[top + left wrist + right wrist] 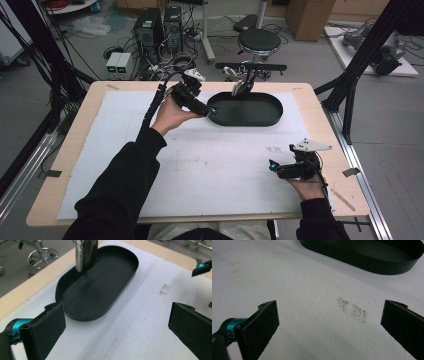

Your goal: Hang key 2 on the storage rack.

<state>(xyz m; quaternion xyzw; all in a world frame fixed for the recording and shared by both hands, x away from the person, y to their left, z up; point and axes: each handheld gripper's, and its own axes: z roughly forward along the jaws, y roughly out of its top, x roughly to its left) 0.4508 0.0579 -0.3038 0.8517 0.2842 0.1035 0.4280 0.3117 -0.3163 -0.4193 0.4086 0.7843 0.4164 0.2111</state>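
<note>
High view: left gripper (212, 111) right at the near-left end of the black oval tray (270, 119), right gripper (272, 166) parked low on the white mat (125, 150). Left gripper view: jaws spread wide, empty, tray rim just ahead, shiny metal clip (81, 255) at the far edge. Right gripper view: jaws wide apart too, over a smudge (353, 308). Probably light, stiff, slick plastic; best pinched on the thin wall.

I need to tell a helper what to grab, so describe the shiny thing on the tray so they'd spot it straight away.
On the white mat lies a black oval tray. At its far rim a shiny metal clip-like piece stands upright, the one bright thing against the dark tray.
</note>
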